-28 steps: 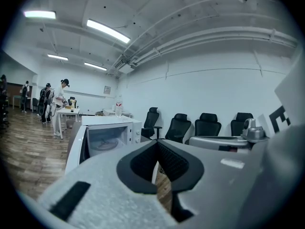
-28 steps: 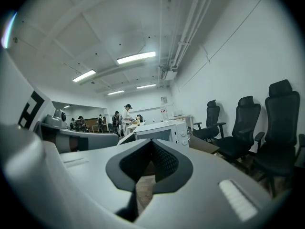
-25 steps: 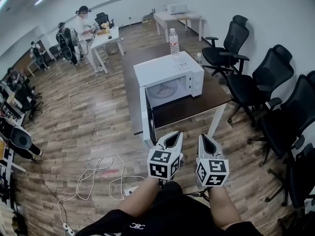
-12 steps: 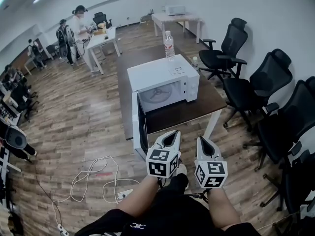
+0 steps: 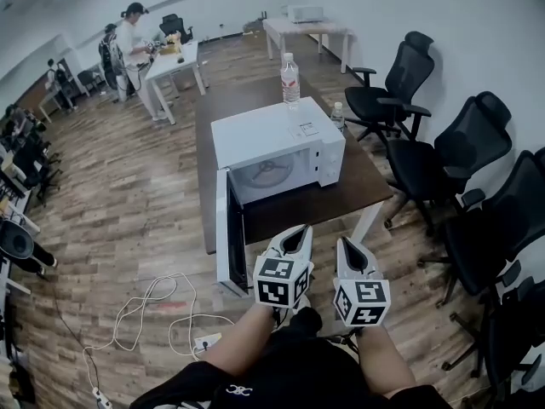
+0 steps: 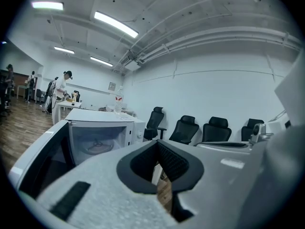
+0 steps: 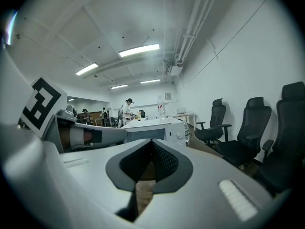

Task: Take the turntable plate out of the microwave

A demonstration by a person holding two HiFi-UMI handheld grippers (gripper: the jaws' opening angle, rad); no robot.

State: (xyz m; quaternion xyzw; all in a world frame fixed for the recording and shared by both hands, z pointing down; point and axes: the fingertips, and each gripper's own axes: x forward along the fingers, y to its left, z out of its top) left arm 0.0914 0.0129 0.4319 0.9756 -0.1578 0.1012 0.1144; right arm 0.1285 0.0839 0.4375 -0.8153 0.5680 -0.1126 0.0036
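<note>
Lying inside the open-doored white box microwave [image 5: 281,135] at twelve o'clock, the round glass turntable plate [image 5: 271,170] is sitting reachable. The grey left gripper [image 5: 300,232] and grey right gripper [image 5: 347,242] are pointing there, jaws pressed together and empty, likely because they are only approaching.

Long ceiling strip lights [image 6: 116,24] give the room bright, even, cool light, so shadows on the wooden floor [image 5: 145,203] are faint and the white wall [image 5: 443,15] looks slightly washed out. All three views bend strongly at the edges, and both gripper views darken to black corners. The near grey shells of the left gripper [image 6: 157,147] and right gripper [image 7: 151,144] seem out of focus.
</note>
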